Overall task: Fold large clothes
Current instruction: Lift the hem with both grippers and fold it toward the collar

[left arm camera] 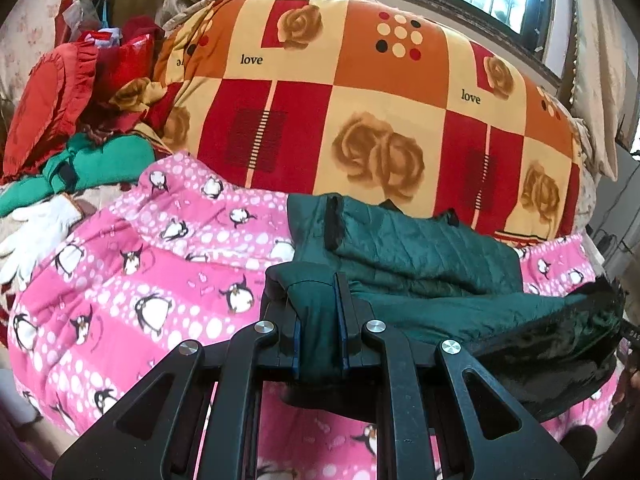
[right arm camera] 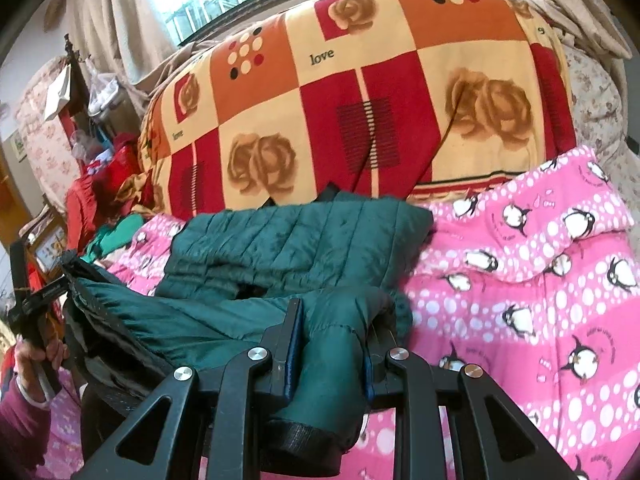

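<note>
Where the dark green quilted jacket runs toward the right edge of the left wrist view, its black lining side droops out of sight, and the jacket's lower hem is hidden behind both gripper frames. Seen from the right wrist view, the person's left hand is half cut off at the left edge, and the gripper it holds shows only as a black frame.

Closed on a bunched fold of the jacket, the left gripper has cloth filling the gap between its blue-edged pads. Likewise the right gripper is clamped on a sleeve, whose black cuff hangs down below the jaws toward the camera. Between the two grips the jacket spreads across the pink penguin blanket that covers the bed, its far part lying flat near the blanket's far edge, up against the folded rose-patterned quilt.

Bare blanket lies open to the left of the left gripper and to the right of the right gripper. A white glove rests at the blanket's left edge, beside green clothing and a red cushion.
</note>
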The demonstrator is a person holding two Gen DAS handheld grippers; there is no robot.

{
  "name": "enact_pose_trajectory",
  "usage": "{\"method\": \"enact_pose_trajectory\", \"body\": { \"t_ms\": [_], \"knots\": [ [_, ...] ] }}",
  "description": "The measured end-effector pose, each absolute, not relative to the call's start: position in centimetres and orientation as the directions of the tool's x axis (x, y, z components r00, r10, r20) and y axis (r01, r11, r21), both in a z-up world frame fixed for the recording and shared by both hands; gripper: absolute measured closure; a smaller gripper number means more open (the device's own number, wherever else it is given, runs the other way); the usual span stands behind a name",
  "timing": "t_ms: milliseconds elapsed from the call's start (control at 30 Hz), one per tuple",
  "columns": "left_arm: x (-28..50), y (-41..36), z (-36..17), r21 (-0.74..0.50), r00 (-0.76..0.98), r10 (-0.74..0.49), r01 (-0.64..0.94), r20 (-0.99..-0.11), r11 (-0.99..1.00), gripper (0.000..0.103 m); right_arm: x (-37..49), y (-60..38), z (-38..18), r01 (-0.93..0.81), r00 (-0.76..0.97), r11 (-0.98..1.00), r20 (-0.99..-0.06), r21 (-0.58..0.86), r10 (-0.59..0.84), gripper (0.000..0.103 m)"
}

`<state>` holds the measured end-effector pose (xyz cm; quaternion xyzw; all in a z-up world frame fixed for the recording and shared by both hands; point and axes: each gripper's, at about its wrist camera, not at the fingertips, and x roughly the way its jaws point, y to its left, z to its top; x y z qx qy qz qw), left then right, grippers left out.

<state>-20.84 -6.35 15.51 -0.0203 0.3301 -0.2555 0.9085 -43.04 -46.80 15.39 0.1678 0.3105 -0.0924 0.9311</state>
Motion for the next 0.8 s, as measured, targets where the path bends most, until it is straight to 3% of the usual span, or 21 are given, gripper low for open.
{"method": "enact_pose_trajectory", "body": {
  "t_ms": [800],
  "knots": [
    [-14.2,-10.5,15.6,-0.149,0.698,-0.406,0.401,-0.59,0.904,0.09,-36.2,-51.2,15.6,0.371,0.772,0.9,-0.614,0.228,-0.163,0.08]
  ]
}}
